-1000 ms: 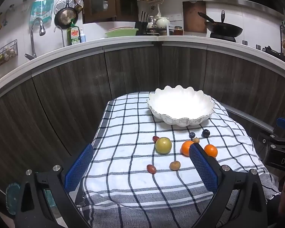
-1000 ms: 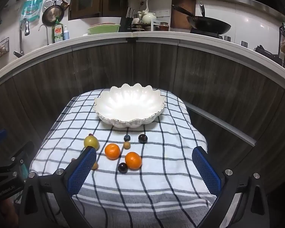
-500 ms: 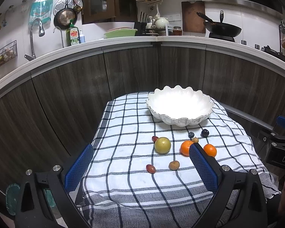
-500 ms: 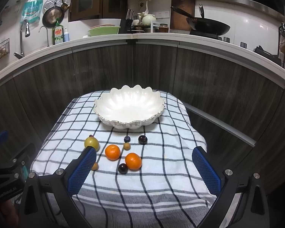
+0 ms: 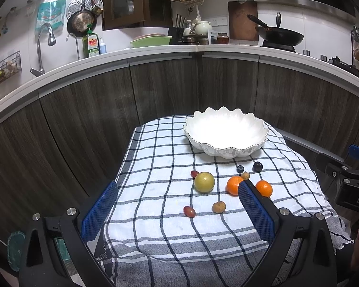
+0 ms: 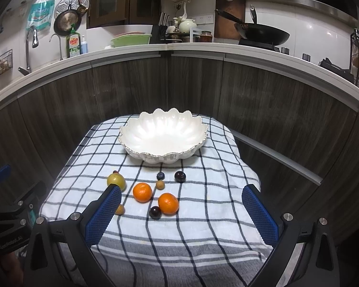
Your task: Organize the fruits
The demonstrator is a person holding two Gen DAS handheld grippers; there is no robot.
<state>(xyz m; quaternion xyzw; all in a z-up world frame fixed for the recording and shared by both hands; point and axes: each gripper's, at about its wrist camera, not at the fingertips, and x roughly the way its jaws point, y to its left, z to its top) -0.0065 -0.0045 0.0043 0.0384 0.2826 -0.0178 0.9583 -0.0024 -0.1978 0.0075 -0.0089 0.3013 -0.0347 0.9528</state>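
Note:
A white scalloped bowl point(image 5: 225, 132) point(image 6: 164, 135) stands empty at the far side of a checked cloth. In front of it lie loose fruits: a yellow-green apple point(image 5: 204, 182) point(image 6: 116, 181), two oranges point(image 6: 142, 192) point(image 6: 168, 203) point(image 5: 234, 184) point(image 5: 264, 188), dark plums point(image 6: 180, 176) point(image 6: 155, 212), a blueberry point(image 6: 160, 175), small brown fruits point(image 5: 218, 207) point(image 6: 160, 184) and red grapes point(image 5: 189, 211). My left gripper point(image 5: 177, 209) is open and empty, near the cloth's front left. My right gripper point(image 6: 182, 212) is open and empty above the front edge.
The checked cloth point(image 6: 203, 217) covers a small table in front of dark cabinet fronts point(image 6: 263, 100). A kitchen counter point(image 5: 155, 50) with a sink, bottles and a wok runs behind. The right gripper body point(image 5: 349, 184) shows at the right of the left wrist view.
Both grippers have drifted very slightly; the views are nearly the same. No fruit has moved and both grippers stay open.

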